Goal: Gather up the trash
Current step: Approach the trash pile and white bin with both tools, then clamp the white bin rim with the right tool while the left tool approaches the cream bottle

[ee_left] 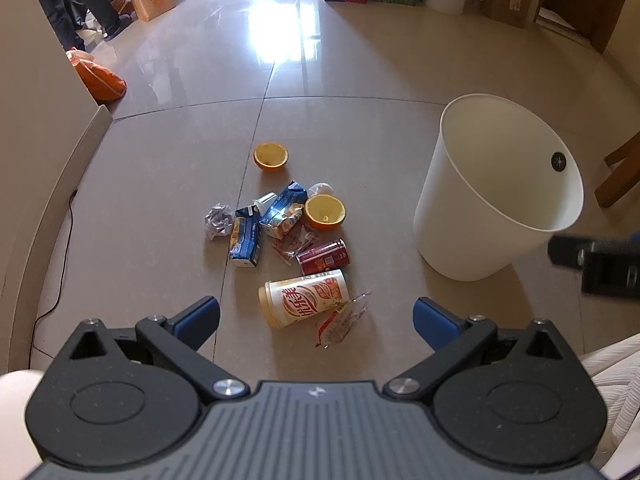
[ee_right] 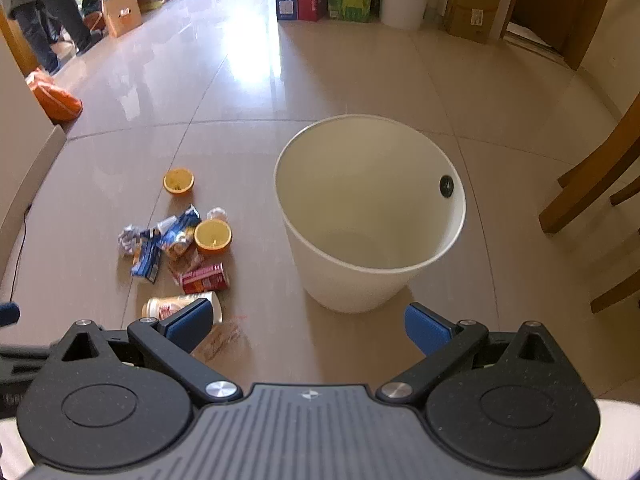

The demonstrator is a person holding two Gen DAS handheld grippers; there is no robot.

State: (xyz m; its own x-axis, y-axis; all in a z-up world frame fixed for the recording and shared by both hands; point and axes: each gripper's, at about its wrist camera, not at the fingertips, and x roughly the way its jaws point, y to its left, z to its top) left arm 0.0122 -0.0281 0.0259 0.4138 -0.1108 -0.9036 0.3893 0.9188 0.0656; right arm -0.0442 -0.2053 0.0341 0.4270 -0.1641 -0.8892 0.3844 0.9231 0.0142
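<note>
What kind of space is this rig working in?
Probably a lived-in home, perhaps a dining area used for storage: glossy tiled floor, wooden chair legs, cardboard boxes along the far wall, and a white bin beside floor litter.

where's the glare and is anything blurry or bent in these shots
Left wrist view: window glare washes out the floor beyond the trash; the right gripper at the edge is blurred. Right wrist view: the same glare, tile seams bow from fisheye, and the white bin stays sharp.
</note>
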